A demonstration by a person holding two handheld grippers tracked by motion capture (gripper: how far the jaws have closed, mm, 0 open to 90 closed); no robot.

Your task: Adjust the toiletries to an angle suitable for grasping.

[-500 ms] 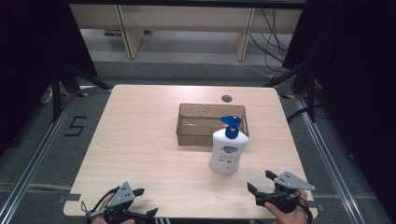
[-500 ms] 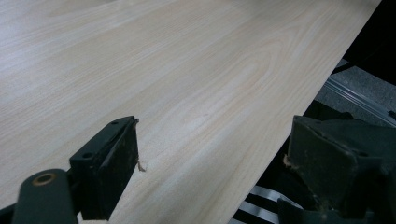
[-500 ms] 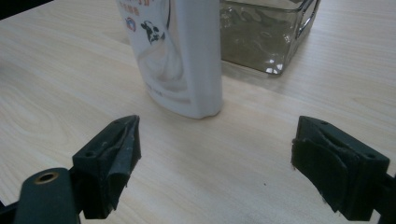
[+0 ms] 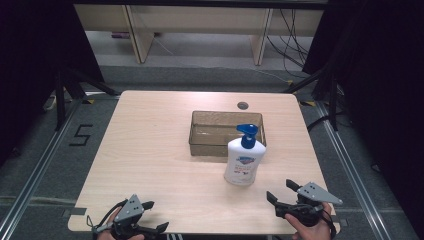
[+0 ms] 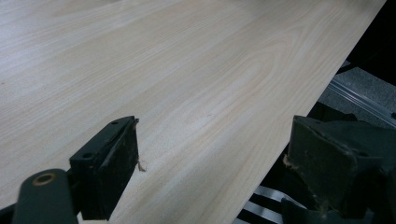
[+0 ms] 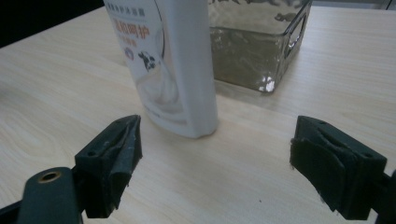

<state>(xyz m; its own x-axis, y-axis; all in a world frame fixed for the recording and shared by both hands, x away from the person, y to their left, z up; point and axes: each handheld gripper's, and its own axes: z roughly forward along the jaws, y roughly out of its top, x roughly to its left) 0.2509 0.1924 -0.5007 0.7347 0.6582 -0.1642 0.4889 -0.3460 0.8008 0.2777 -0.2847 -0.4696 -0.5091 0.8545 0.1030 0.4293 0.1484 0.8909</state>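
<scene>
A white pump bottle (image 4: 242, 162) with a blue pump head stands upright on the wooden table (image 4: 150, 145), just in front of a clear brownish rectangular container (image 4: 202, 132). My right gripper (image 4: 281, 191) is open near the front right edge, a little right of and nearer than the bottle. In the right gripper view the bottle (image 6: 173, 60) stands ahead between the open jaws of my right gripper (image 6: 215, 135), and the container (image 6: 261, 46) is behind it. My left gripper (image 4: 156, 216) is open at the front left edge; in the left gripper view it (image 5: 212, 135) spans bare wood and the table's edge.
A small round grommet hole (image 4: 243, 105) sits near the table's far edge. The floor around has metal rails and a taped "5" mark (image 4: 80, 135) on the left. Wooden shelf legs (image 4: 137, 35) and cables lie beyond the table.
</scene>
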